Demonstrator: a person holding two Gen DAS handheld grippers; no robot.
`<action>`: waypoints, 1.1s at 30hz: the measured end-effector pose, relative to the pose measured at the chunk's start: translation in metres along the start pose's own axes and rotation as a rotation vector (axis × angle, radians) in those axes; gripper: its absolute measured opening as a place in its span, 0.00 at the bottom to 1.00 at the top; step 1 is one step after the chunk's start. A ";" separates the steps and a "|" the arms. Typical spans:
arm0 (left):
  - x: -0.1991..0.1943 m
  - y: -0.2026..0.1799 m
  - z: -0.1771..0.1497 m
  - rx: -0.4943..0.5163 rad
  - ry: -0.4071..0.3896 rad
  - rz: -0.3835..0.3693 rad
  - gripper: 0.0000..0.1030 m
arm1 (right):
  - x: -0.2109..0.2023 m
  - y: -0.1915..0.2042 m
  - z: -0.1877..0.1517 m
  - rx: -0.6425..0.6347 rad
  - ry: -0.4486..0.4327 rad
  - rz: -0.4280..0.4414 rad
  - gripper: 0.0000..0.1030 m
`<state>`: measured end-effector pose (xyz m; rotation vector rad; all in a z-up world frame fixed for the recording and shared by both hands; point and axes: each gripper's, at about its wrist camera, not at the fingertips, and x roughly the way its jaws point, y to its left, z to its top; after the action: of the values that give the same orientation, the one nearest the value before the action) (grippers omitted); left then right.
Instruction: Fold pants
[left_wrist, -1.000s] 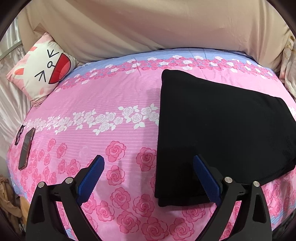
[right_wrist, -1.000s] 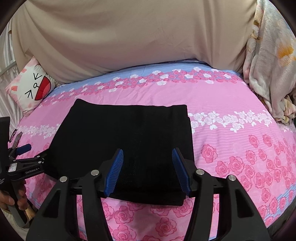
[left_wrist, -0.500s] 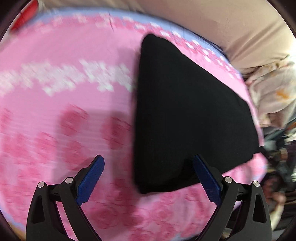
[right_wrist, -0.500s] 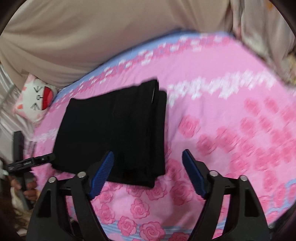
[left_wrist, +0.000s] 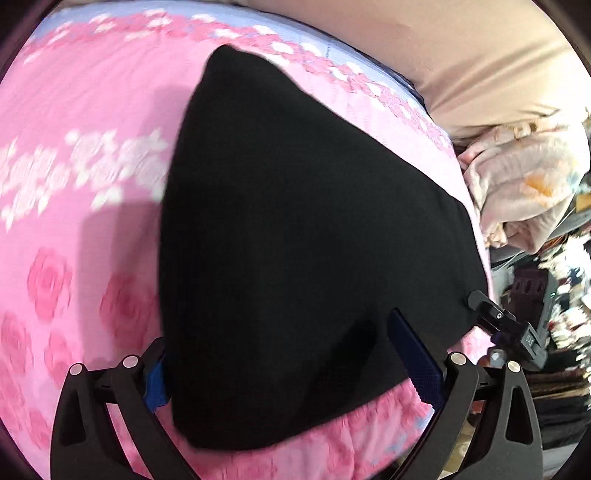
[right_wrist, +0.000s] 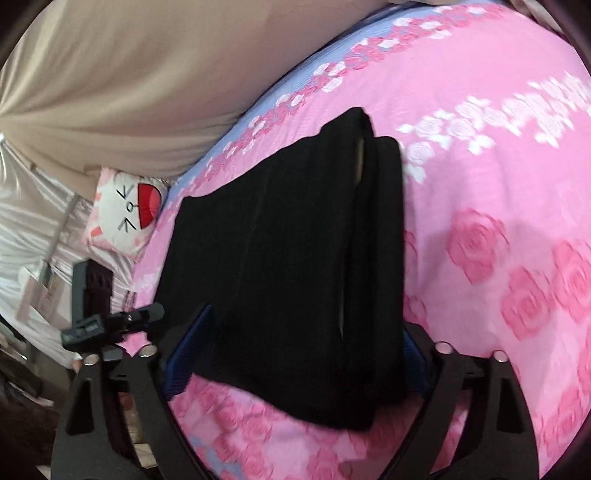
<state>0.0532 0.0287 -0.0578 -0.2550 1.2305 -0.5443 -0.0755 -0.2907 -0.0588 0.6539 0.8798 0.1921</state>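
The black pants (left_wrist: 306, 229) lie folded in a thick flat stack on the pink rose bedsheet (left_wrist: 74, 177). In the left wrist view my left gripper (left_wrist: 291, 365) is open, its blue-padded jaws straddling the near left corner of the stack. In the right wrist view the pants (right_wrist: 295, 266) show layered folds along their right edge. My right gripper (right_wrist: 299, 354) is open and straddles the near right corner. Each gripper shows in the other's view, the right gripper (left_wrist: 502, 332) and the left gripper (right_wrist: 110, 325), at opposite ends of the near edge.
A cat-face cushion (right_wrist: 125, 210) lies at the bed's far left by a beige wall covering (right_wrist: 129, 74). A crumpled pale blanket (left_wrist: 524, 177) is heaped off the bed's right side. The bed's near edge runs just below both grippers.
Both grippers have tilted outward and moved in onto the near corners of the folded pants. The right gripper's jaws have widened. The stack fills more of each view.
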 end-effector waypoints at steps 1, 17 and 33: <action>0.005 -0.007 0.004 0.034 -0.010 0.023 0.94 | 0.004 0.003 0.001 -0.017 -0.010 -0.032 0.65; -0.084 -0.048 -0.053 0.209 -0.095 0.038 0.22 | -0.063 0.078 -0.031 -0.155 -0.044 -0.059 0.35; -0.219 -0.130 0.013 0.499 -0.607 0.130 0.23 | -0.140 0.199 0.046 -0.497 -0.462 -0.058 0.35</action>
<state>-0.0177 0.0320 0.1875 0.0851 0.4949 -0.5865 -0.1084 -0.2121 0.1737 0.1904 0.3793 0.1879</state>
